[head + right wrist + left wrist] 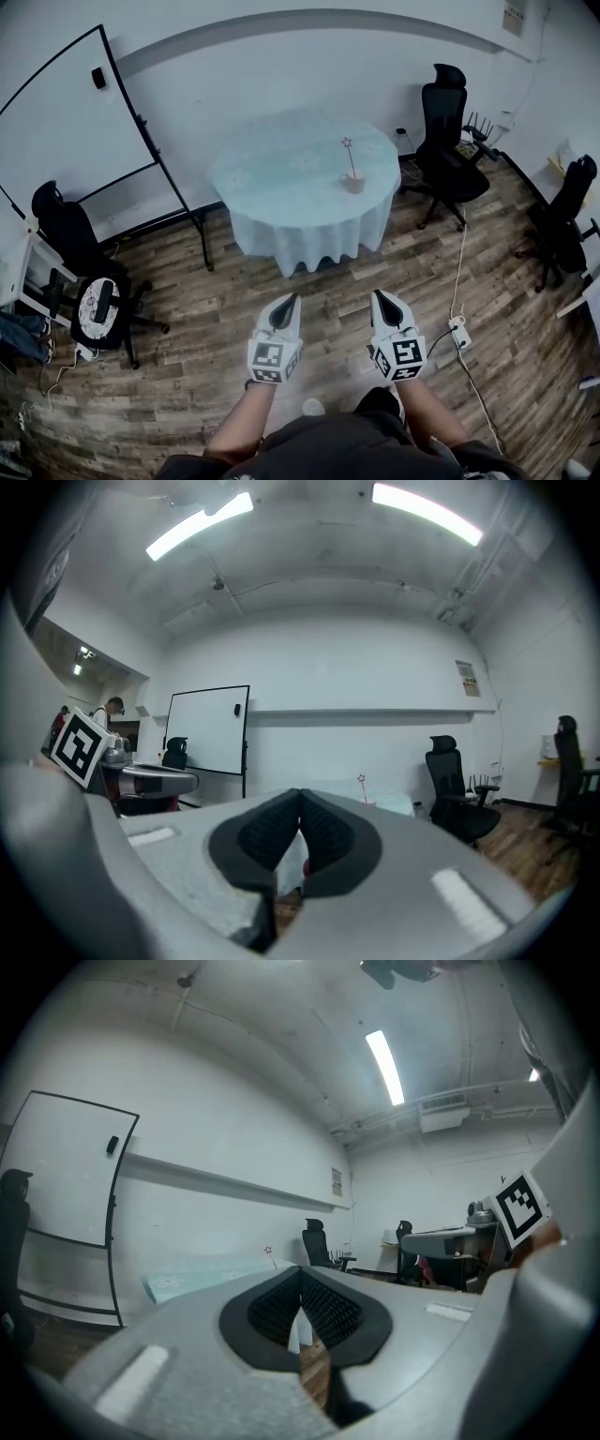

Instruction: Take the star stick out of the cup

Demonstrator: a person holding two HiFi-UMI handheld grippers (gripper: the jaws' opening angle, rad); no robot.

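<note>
Office room, wood-plank floor, whiteboard at left. Star stick point(351, 159) stands in cup point(354, 183), star end up, thin shaft leaning slightly left. Judged light and slender, probably bendable. The cup is small and may tip if the stick is dragged sideways. Best hold: bare shaft just above the rim, then lift straight up. Cup sits right of centre on the round, pale-blue-clothed table point(272, 183). Left gripper point(290, 305) and right gripper point(379, 302) hang well apart from the table, both pinched closed on nothing.

Cup point(354, 183) hidden behind left gripper point(300, 1274) and right gripper point(300, 792) in their views; star stick point(271, 1254) tiny.
</note>
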